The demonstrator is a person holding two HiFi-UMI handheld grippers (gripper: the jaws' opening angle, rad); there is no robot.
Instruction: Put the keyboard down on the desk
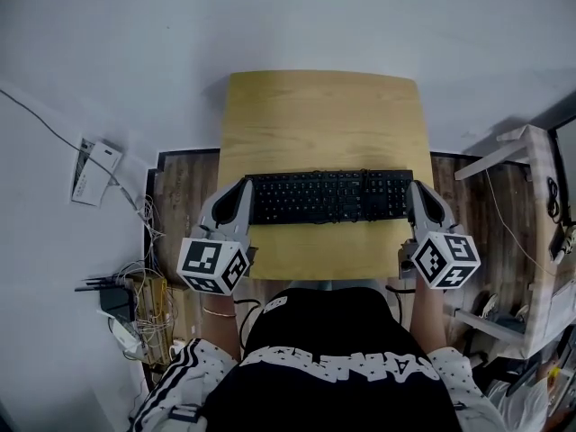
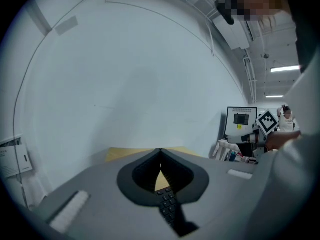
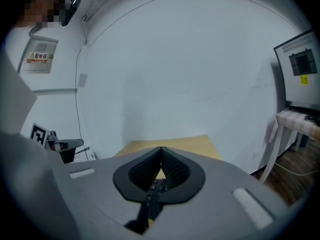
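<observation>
While each claw grips one end, the keyboard (image 1: 328,196) sits across the 6 o'clock half of the tabletop (image 1: 324,115), long axis running 9 to 3. Can't tell from the head view if it's resting on the wood or just above it.

Left claw (image 1: 241,196): on the keyboard's 9 o'clock end. Its own view shows the jaw tips meeting at 12 and the black key rows (image 2: 167,204) pinched lower down between the pads, so it's clamped narrow on the keyboard.

Right claw (image 1: 417,196): on the 3 o'clock end, same picture. Tips closed at 12, keyboard edge (image 3: 152,191) wedged in the gap below.

Both marker cubes face up: left cube (image 1: 213,265) at 7 o'clock of the keyboard, right cube (image 1: 445,259) at 5 o'clock.

Far half of the tabletop, toward 12, is bare wood.

Surroundings:
- white box (image 1: 94,171) on the wall at 9 o'clock of the tabletop
- cable tangle (image 1: 144,304) at 8 o'clock, on the floor
- white rack (image 1: 531,232) at 3 o'clock
- monitor (image 2: 241,120) at 3 o'clock in the left gripper view
</observation>
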